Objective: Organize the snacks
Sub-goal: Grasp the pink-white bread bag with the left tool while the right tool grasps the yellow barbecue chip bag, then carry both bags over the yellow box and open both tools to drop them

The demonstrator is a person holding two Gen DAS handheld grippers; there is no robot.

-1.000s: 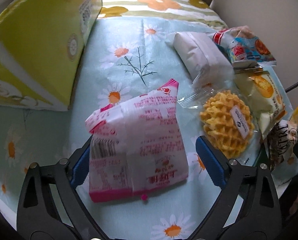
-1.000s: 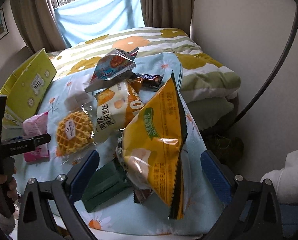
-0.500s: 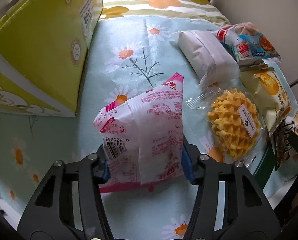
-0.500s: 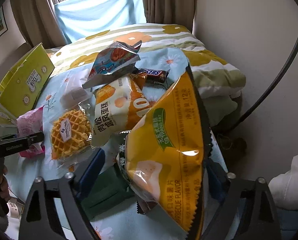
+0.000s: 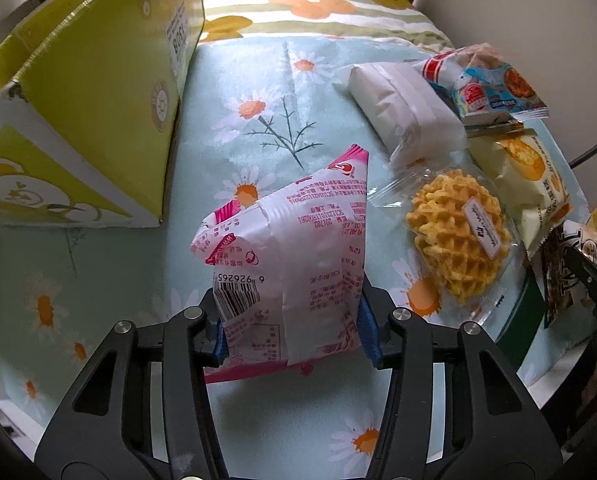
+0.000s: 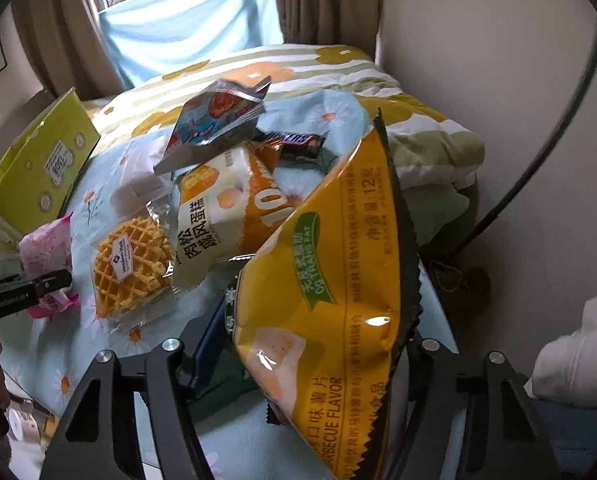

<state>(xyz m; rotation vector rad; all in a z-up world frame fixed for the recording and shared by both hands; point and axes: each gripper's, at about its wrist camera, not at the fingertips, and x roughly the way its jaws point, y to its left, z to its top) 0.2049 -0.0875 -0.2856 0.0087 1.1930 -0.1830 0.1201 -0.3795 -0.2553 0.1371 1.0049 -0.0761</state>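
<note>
A pink-and-white snack packet (image 5: 298, 248) stands tilted on the daisy-print cloth (image 5: 98, 280). My left gripper (image 5: 294, 332) is closing on its lower end, and both blue pads press its sides. In the right wrist view the same packet (image 6: 46, 244) shows at the far left beside the left gripper's black finger (image 6: 26, 292). A yellow barbecue chip bag (image 6: 346, 248) stands upright between the jaws of my right gripper (image 6: 310, 344). Those jaws are closing, the left pad (image 6: 208, 344) is at the bag's edge, and the right pad is hidden behind the bag.
A yellow-green cardboard box (image 5: 90, 92) lies open at the left. A wrapped waffle (image 5: 458, 236), a white packet (image 5: 402, 108), a blue-and-red packet (image 5: 490, 84), a cake pack (image 5: 530, 176), a chocolate bar (image 6: 298, 144) and a dark green packet (image 6: 222, 380) crowd the right side. Striped bedding (image 6: 418, 128) lies behind.
Both grippers went from wide open to narrow. The left one closed onto the pink packet, which now stands steeper. The chip bag rose and tilted between the right jaws.
</note>
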